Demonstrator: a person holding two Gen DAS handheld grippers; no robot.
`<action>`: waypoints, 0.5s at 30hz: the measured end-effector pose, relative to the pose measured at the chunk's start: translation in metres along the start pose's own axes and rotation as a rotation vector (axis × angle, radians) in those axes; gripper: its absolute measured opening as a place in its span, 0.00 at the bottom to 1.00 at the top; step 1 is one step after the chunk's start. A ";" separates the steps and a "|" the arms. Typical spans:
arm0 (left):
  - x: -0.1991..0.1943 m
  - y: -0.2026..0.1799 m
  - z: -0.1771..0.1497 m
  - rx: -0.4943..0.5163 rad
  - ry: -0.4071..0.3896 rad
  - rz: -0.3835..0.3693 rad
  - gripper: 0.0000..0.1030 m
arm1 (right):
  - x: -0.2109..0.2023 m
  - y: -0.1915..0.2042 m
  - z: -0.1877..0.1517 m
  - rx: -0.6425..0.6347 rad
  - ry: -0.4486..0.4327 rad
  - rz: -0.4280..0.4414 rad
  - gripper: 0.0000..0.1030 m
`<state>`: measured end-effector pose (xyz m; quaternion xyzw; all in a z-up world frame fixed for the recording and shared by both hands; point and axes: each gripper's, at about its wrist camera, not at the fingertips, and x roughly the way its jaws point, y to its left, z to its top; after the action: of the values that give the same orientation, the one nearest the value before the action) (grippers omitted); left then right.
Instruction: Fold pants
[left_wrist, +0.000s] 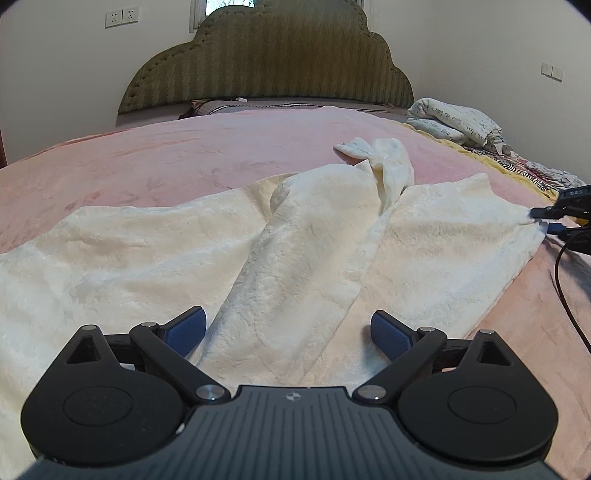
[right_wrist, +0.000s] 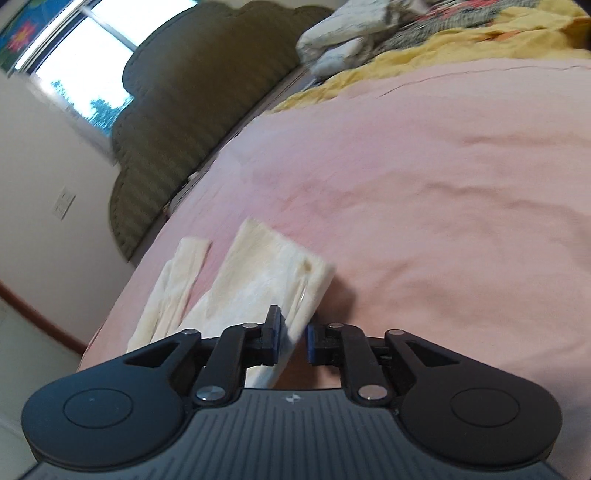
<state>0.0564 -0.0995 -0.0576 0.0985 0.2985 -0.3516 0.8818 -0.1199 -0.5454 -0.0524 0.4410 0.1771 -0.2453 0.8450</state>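
cream fleecy plush pants (left_wrist: 303, 236) lie on the pink bedspread (left_wrist: 166, 155); the left gripper (left_wrist: 288, 332) hovers spread wide, the right gripper (right_wrist: 293, 338) pinches their edge.

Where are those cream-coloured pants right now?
The cream pants lie spread on the pink bedspread, directly ahead of the open left gripper; the right gripper is closing around one edge.
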 end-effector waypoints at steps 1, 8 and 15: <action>0.000 -0.001 0.000 0.003 0.001 0.001 0.96 | -0.008 -0.004 0.000 0.014 -0.046 -0.031 0.24; 0.003 -0.002 0.001 0.018 0.010 0.009 0.98 | 0.004 0.075 0.008 -0.398 -0.107 -0.007 0.48; 0.002 -0.001 0.001 0.011 0.009 0.002 1.00 | 0.114 0.116 -0.013 -0.647 0.182 0.047 0.59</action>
<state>0.0573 -0.1021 -0.0582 0.1053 0.3004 -0.3519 0.8802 0.0382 -0.5073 -0.0418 0.1740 0.3101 -0.1165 0.9274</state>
